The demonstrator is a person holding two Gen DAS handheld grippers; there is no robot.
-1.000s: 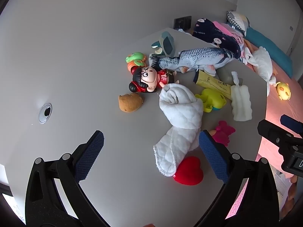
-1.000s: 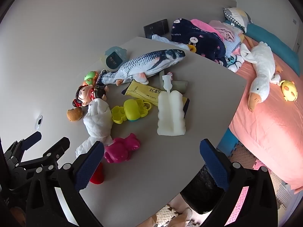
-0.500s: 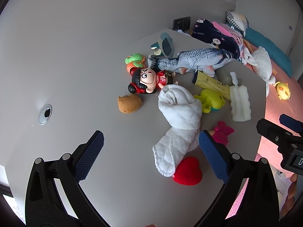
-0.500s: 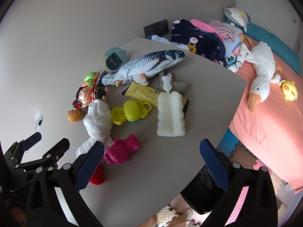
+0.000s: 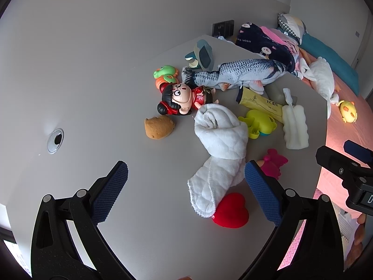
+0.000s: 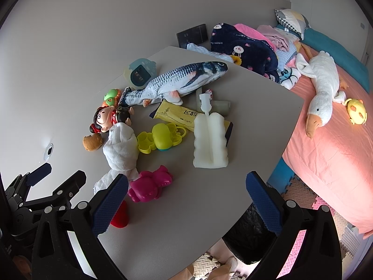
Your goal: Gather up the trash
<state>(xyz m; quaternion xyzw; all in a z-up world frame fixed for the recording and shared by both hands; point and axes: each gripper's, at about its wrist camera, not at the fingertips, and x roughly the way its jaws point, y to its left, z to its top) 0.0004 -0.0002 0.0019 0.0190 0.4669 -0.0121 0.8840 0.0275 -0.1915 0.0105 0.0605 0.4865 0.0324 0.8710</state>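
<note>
**Nothing collected yet: both tools empty above a cluttered tabletop**

Hovering over the near edge of the grey tabletop (image 6: 256, 107), both spread wide and holding nothing: left hand-held gripper (image 5: 186, 186), right hand-held gripper (image 6: 186, 204). No contact with any item in either view.

Judged as barely started, going by how things lie. Most likely trash, by appearance: yellow wrapper (image 6: 179, 114) lying flat mid-table, partly under the tail end of the plush fish (image 6: 179, 79) and touching the white sponge brush (image 6: 211, 137), which overlaps its right end. Beside it, a small pale bottle (image 6: 220, 106), half hidden behind the brush handle; hard to tell whether empty. Everything else reads as toys or linen rather than rubbish: doll (image 5: 184, 96), rolled white cloth (image 5: 219, 144), brown plush (image 5: 158, 127), yellow-green mould (image 6: 160, 137), pink mould (image 6: 149, 185), red heart (image 5: 230, 206).

Probable destination: black-lined bin (image 6: 250, 235) on the floor, just below the tabletop's near right corner, under the right tool. Contents not visible, so no telling whether anything is already inside.

Left to do, on this reading: reach past the moulds to the wrapper, close on a free edge clear of the fish and brush, carry to the bin, then repeat for the bottle if it counts. Risk of dragging the brush along with the wrapper.
</note>
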